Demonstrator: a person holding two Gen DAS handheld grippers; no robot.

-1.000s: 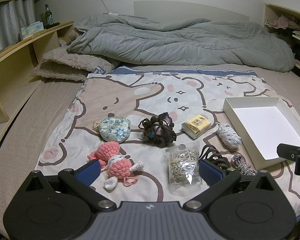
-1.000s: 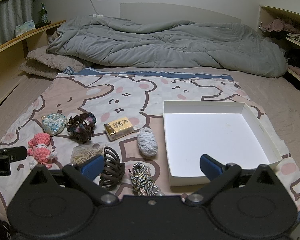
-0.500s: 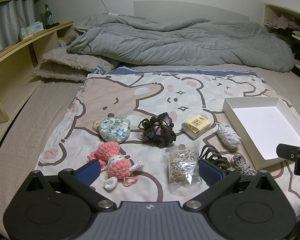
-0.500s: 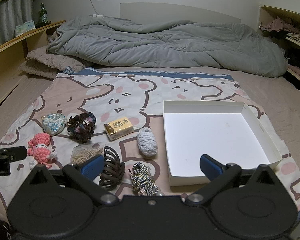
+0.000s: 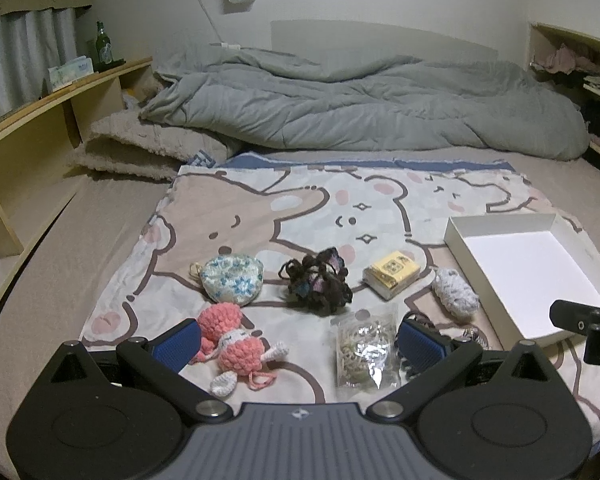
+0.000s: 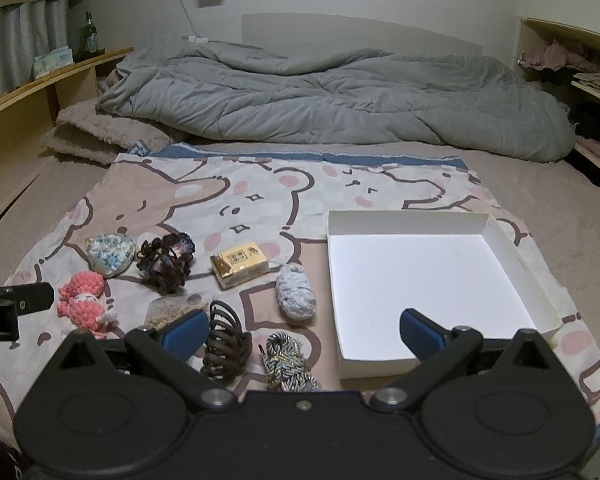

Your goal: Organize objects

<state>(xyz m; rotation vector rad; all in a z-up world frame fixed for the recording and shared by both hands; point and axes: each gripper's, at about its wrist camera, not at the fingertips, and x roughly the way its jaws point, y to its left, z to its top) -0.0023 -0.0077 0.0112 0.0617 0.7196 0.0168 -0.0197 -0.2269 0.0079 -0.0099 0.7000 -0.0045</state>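
Small objects lie on a bear-print blanket (image 5: 300, 208): a pink crochet doll (image 5: 232, 340), a floral pouch (image 5: 232, 282), a dark scrunchie (image 5: 318, 282), a yellow tissue pack (image 5: 392, 274), a clear bag of rubber bands (image 5: 364, 350) and a grey yarn bundle (image 5: 456, 292). An open white box (image 6: 432, 280) lies to the right. A brown hair claw (image 6: 224, 346) and a striped cord (image 6: 286, 362) lie near its front left corner. My left gripper (image 5: 298, 340) is open and empty above the doll and bag. My right gripper (image 6: 302, 332) is open and empty above the claw and cord.
A rumpled grey duvet (image 6: 332, 96) covers the far half of the bed. A wooden shelf (image 5: 48, 120) with a green bottle (image 5: 102, 48) runs along the left. Another shelf with clothes (image 6: 572, 68) stands at the right.
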